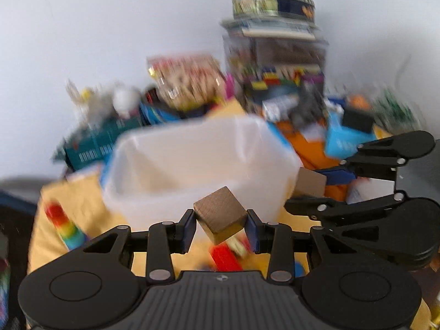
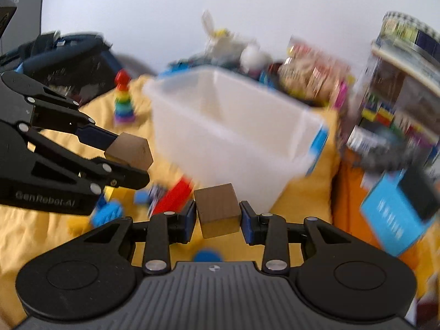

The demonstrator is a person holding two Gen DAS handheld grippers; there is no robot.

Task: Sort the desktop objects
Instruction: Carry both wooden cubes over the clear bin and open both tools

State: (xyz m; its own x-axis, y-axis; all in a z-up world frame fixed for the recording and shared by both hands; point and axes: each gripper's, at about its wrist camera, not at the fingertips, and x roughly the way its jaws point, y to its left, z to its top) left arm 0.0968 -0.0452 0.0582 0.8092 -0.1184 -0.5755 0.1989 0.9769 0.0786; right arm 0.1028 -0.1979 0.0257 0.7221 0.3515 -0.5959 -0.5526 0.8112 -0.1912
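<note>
Wooden cubes fill both grippers. The left gripper pinches a wooden cube between its blue pads, the block tilted so one corner points down. In the right wrist view, this same gripper enters from the left side, its cube held up off the cloth, near the left wall of the bin.

The right gripper is likewise clamped on a second wooden cube, which sits nearly square between the pads. From the left wrist view, that gripper reaches in from the right, and its cube is just beside the right wall of the bin.

A translucent white plastic bin stands open on the yellow cloth just beyond both grippers; in the right wrist view the bin shows a blue label on its right corner.

Near the grippers on the cloth lie loose pieces: a red block, a blue toothed piece and a blue disc. A rainbow stacking toy stands upright, left of the bin and farther back. Behind the bin, blurred, are a bag of pale wooden pieces, a white plush figure and, far right, a clear container of coloured bricks with a round tin on top. A blue card lies at the right.
</note>
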